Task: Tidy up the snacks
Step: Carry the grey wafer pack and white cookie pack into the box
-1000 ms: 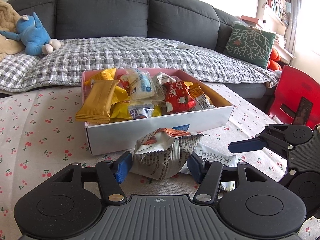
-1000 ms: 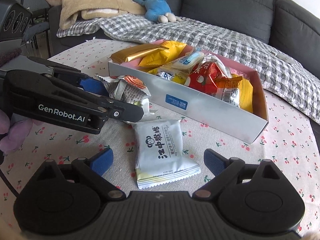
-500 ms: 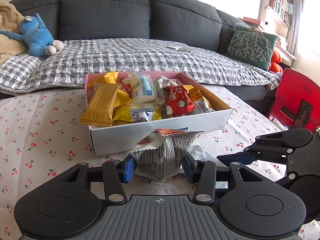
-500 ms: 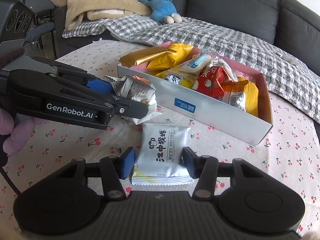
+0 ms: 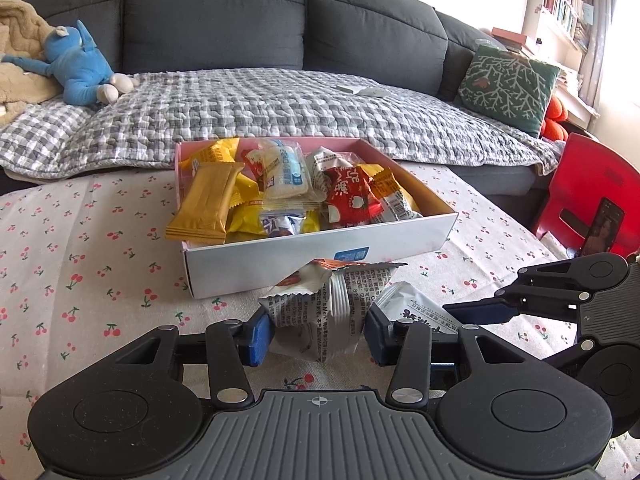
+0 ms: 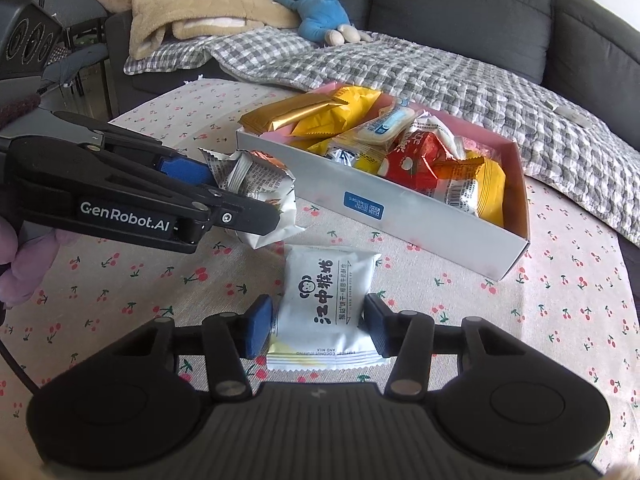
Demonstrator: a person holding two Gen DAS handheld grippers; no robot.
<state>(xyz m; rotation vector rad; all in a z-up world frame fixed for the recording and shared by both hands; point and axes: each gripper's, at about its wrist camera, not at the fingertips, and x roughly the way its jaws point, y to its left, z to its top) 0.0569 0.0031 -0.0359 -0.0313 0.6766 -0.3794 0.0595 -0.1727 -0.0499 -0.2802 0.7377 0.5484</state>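
Observation:
A white-sided box (image 5: 256, 264) with a pink inside, full of snack packets, stands on the cherry-print tablecloth (image 5: 92, 264). In front of it my left gripper (image 5: 316, 332) is shut on a crumpled silver packet (image 5: 332, 300) with an orange top. The right wrist view shows that left gripper (image 6: 236, 196) squeezing the silver packet (image 6: 260, 176) beside the box (image 6: 420, 220). My right gripper (image 6: 317, 328) is closing on a flat white packet (image 6: 324, 300) with black print, its blue pads against both sides. This white packet (image 5: 408, 308) and the right gripper (image 5: 476, 308) show at the right.
A dark grey sofa (image 5: 248, 28) with a checked blanket (image 5: 256, 104) runs behind the table. On it lie a blue plush toy (image 5: 76, 68) and a green cushion (image 5: 504, 88). A red chair (image 5: 592, 196) stands at the table's right edge. A gloved hand (image 6: 24, 256) holds the left gripper.
The right gripper's jaws came in from wide apart onto the white packet. The left gripper's jaws tightened on the silver packet, crumpling it more. Neither hand shifted much.

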